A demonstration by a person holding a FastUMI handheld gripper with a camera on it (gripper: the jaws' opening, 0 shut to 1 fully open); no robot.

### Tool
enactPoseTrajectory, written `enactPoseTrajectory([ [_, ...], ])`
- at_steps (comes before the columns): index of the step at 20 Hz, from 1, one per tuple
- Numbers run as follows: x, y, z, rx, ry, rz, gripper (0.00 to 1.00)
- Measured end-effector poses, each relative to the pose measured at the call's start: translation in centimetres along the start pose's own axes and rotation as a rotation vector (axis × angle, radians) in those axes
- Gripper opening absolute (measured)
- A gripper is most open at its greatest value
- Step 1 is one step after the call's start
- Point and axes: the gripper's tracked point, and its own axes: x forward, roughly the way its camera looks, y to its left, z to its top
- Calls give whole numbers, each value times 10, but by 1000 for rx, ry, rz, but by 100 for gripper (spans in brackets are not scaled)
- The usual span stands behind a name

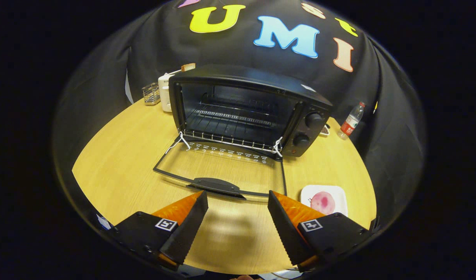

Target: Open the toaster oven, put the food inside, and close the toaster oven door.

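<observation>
The claw (238,217) hovers over the wooden surface (117,167), fingers spread wide, holding nothing. Near right, pink food (322,202) sits on a white plate (339,192). Just ahead, the toaster oven (249,111) stands with its glass door (222,167) folded down. Reaching right carelessly could likely clip the door handle (216,186).
</observation>
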Motion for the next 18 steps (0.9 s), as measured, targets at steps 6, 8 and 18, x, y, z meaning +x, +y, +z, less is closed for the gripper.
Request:
enactPoseTrajectory([
  [6, -36, -59, -1, 4, -40, -48, 99],
  [8, -46, -83, 0, 44, -46, -69, 99],
  [18, -42, -193, -34, 77, 71, -122, 99],
])
